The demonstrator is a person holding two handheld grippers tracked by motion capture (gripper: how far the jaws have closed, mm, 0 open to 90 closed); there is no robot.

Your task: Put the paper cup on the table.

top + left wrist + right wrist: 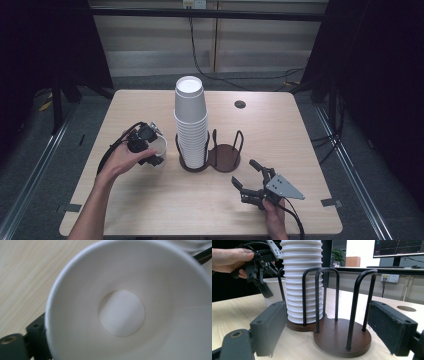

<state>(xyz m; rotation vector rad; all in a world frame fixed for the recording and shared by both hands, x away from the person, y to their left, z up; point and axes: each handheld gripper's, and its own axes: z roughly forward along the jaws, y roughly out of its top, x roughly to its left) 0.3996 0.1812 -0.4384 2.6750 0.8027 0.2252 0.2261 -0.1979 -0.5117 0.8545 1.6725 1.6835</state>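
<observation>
Beside the cup stack, left hand-held gripper (cup gripped).

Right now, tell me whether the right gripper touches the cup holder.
Apart. In the high view, bare table separates the right gripper from the cup holder.

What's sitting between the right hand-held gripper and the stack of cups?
In the right gripper view, the empty wooden holder with black wire loops, between the right hand-held gripper and the cup stack.
</observation>
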